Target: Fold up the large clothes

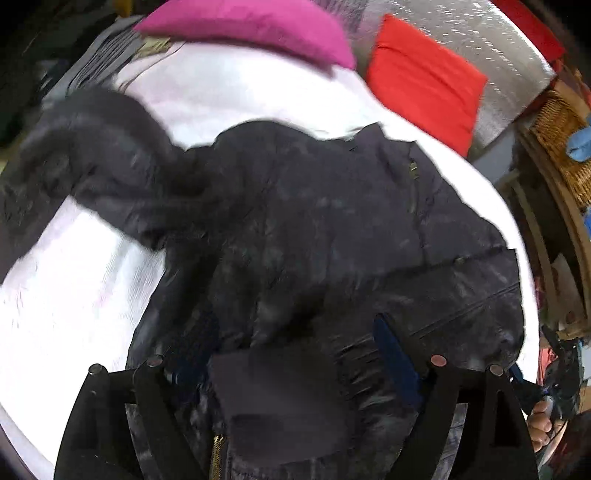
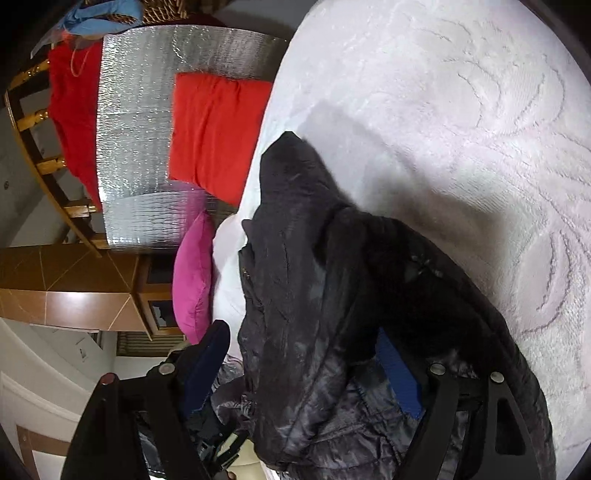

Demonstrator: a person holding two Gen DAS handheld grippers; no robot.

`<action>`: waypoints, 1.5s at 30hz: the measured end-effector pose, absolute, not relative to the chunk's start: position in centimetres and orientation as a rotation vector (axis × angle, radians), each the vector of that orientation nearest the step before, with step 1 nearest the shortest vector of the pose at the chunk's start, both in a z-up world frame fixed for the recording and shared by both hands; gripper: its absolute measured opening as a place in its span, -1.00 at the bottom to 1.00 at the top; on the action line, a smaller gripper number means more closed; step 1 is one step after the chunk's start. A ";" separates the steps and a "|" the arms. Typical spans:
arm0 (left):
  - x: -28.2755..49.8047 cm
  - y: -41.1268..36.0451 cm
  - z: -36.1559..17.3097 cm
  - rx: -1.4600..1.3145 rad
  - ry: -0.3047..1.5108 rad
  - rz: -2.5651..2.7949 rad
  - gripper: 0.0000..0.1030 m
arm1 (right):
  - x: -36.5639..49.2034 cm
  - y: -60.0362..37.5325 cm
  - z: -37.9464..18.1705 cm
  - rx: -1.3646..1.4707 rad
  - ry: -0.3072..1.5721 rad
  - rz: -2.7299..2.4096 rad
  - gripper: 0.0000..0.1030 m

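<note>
A dark puffy jacket lies spread on a white bedcover, one sleeve flung out to the upper left. My left gripper points down over its near edge, close to the gold zip. Its jaws stand wide with the fabric under and between them, and no pad presses on it. In the right wrist view the jacket bunches up between the fingers of my right gripper. Those jaws are also wide, and a gap shows beside the left finger. A hand shows at the jacket's right corner.
A pink pillow and a red pillow lie at the head of the bed against a silver foil panel. A wicker basket and wooden furniture stand at the right. Bare textured bedcover stretches beyond the jacket.
</note>
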State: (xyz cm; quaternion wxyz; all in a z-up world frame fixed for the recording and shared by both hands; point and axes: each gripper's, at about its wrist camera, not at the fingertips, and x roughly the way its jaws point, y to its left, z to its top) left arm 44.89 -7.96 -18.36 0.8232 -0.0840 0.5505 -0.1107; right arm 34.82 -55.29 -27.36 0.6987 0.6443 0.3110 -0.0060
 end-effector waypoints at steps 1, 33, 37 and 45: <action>44.3 -7.6 -18.5 -0.189 1.171 -0.238 0.66 | 34.9 -55.3 -27.5 1.441 0.695 -0.014 0.58; 43.6 -11.3 -11.8 0.017 0.966 -0.310 -0.83 | 36.7 -53.2 -28.1 1.318 0.804 -0.049 0.40; 46.0 -14.1 -8.4 0.203 0.830 -0.285 -0.84 | 37.2 -52.7 -27.7 1.274 0.815 -0.061 0.40; 46.9 -11.0 -13.9 0.252 0.818 -0.194 -0.85 | 38.0 -52.1 -27.5 1.198 0.864 -0.046 0.40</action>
